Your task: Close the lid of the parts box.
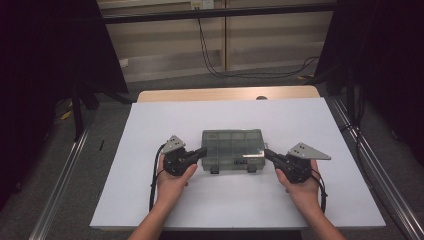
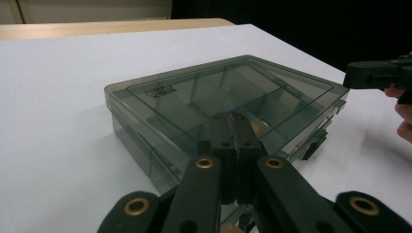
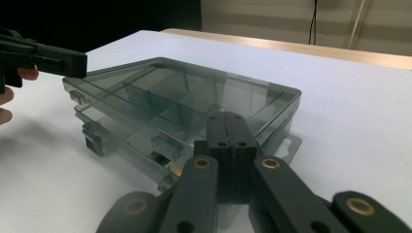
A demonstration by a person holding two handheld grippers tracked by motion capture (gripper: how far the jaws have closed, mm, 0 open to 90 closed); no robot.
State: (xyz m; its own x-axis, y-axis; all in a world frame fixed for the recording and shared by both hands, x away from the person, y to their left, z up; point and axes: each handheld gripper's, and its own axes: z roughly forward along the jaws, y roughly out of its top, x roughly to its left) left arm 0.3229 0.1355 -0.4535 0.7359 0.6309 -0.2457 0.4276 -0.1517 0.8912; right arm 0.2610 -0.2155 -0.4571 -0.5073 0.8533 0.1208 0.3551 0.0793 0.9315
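Both tools w/ jaws pressed together, pinching nothing: left tool [image 1: 201,152] and right tool [image 1: 266,153] are flanking compartment box [image 1: 233,146] on table [image 1: 150,125], prob. to steady/open its lid.

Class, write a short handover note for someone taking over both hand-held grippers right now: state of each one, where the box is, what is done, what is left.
Left hand-held gripper: jaws shut, nothing between them, tip at the left end of the box, near its front corner.
Right hand-held gripper: jaws shut, nothing between them, tip at the box's right end.
Compartment box: smoky clear plastic, flat on the white table sheet, middle of the table. Lid down; the two front latches look fastened, though that is hard to confirm.
Done: both grippers brought to the box ends.
Left: probably undoing the latches and lifting the lid; nothing opened yet.
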